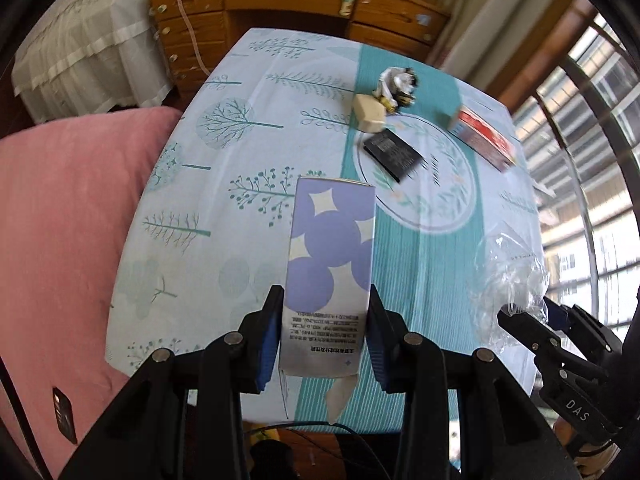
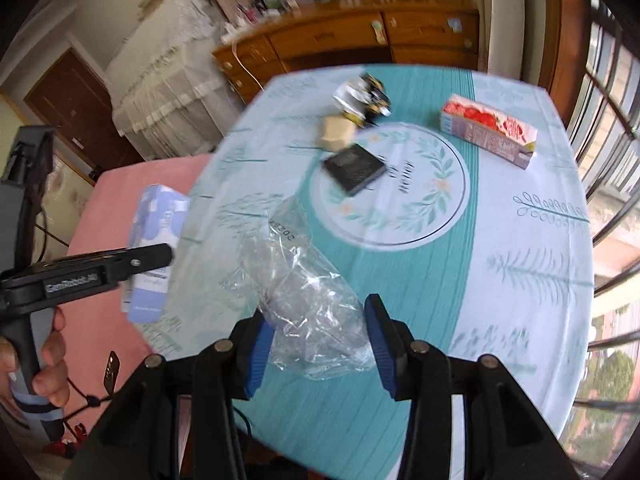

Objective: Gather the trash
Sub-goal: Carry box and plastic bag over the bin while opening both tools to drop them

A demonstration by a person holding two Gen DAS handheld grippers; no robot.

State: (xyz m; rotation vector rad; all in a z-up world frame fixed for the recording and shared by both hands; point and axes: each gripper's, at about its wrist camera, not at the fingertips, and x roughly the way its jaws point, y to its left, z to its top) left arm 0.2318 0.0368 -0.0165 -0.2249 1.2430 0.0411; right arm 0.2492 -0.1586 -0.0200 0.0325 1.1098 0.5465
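My left gripper [image 1: 325,312] is shut on a tall white carton with purple circles [image 1: 330,256], held above the near part of the table; the same carton [image 2: 154,248] shows at the left in the right wrist view. My right gripper [image 2: 320,328] is shut on a crumpled clear plastic bottle [image 2: 304,300], also seen as the plastic bottle [image 1: 508,276] at the right in the left wrist view. Further back on the table lie a crumpled wrapper [image 2: 362,98], a small beige box [image 2: 338,133], a black flat box [image 2: 354,172] and a red strawberry carton [image 2: 490,130].
The table [image 2: 500,280] wears a teal and white cloth with tree prints. A pink bed or cushion [image 1: 68,220] lies to its left, a wooden desk with drawers [image 1: 296,4] behind it, and windows [image 2: 612,120] on the right. A hand [image 2: 48,360] grips the left tool's handle.
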